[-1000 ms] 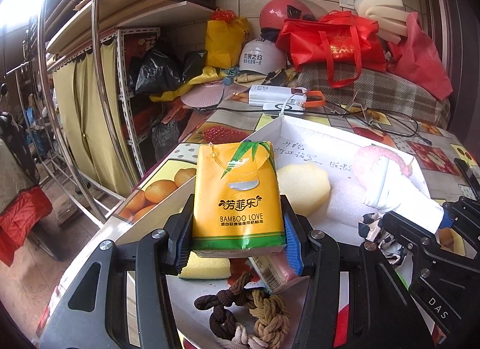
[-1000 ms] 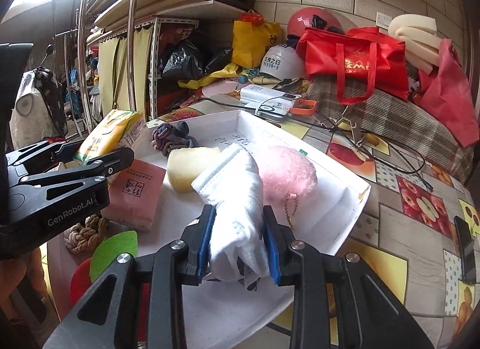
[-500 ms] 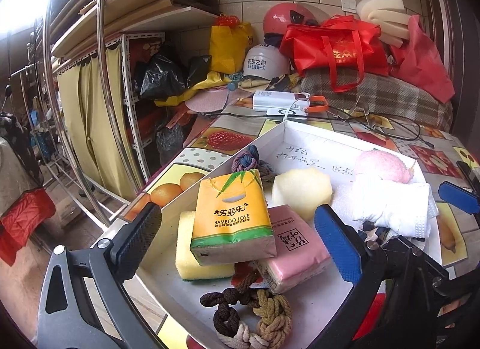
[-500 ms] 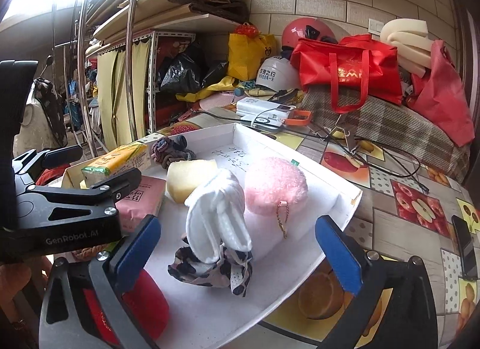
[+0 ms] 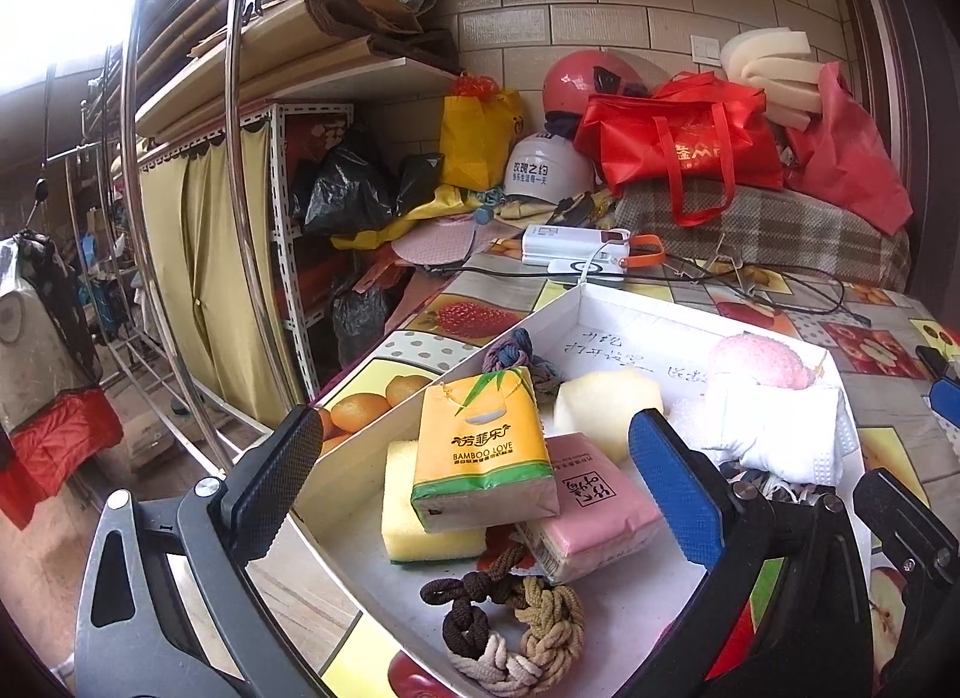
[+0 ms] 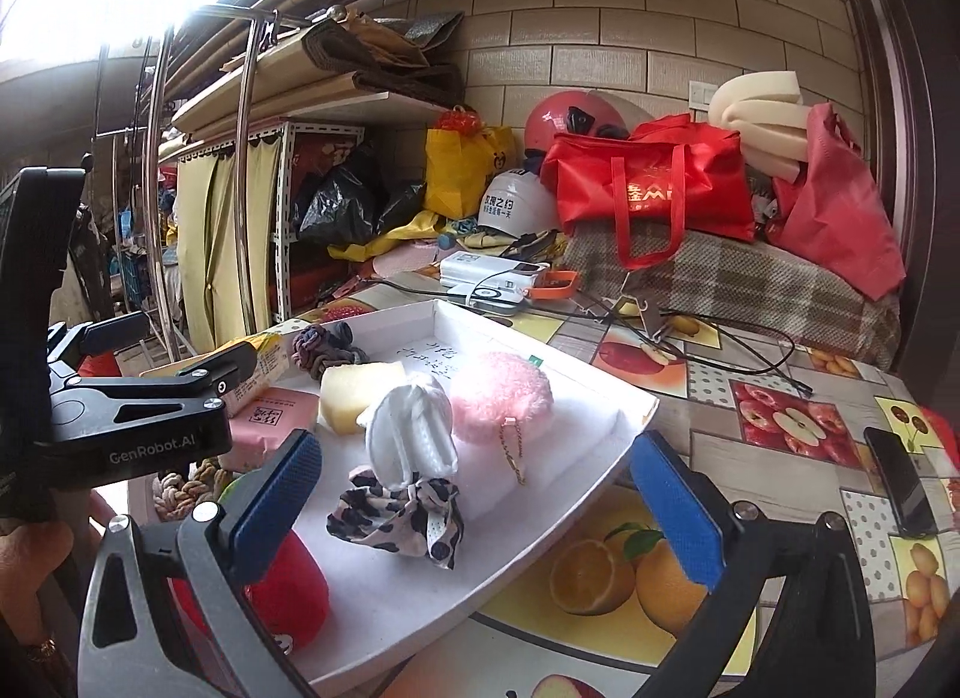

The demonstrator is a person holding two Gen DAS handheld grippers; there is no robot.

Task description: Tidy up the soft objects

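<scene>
A white tray (image 5: pixel 624 311) (image 6: pixel 606 458) on the fruit-print table holds the soft things. A yellow tissue pack (image 5: pixel 483 449) leans on a yellow sponge (image 5: pixel 414 518) and a pink tissue pack (image 5: pixel 591 503) (image 6: pixel 273 419). My left gripper (image 5: pixel 474 485) stands open around them, touching nothing. A white folded cloth (image 6: pixel 414 428) (image 5: pixel 774 431) rests on a leopard scrunchie (image 6: pixel 399 512), beside a pink pompom (image 6: pixel 501 398) (image 5: pixel 759 359) and a pale foam block (image 6: pixel 354 389) (image 5: pixel 606 407). My right gripper (image 6: pixel 474 503) is open just behind the cloth, empty. Braided hair ties (image 5: pixel 510 620) lie at the tray's near end.
A red soft item (image 6: pixel 288 590) sits at the tray's near edge. A phone (image 6: pixel 903 482) lies on the table to the right. Cables (image 6: pixel 690 332), a charger box (image 6: pixel 498 272), helmets and red bags (image 6: pixel 654 185) crowd the back. A metal rack (image 5: pixel 240 218) stands left of the table.
Both grippers opened: the left let go of the yellow tissue pack, the right let go of the white cloth. Both items now rest in the tray and both grippers have drawn back a little.
</scene>
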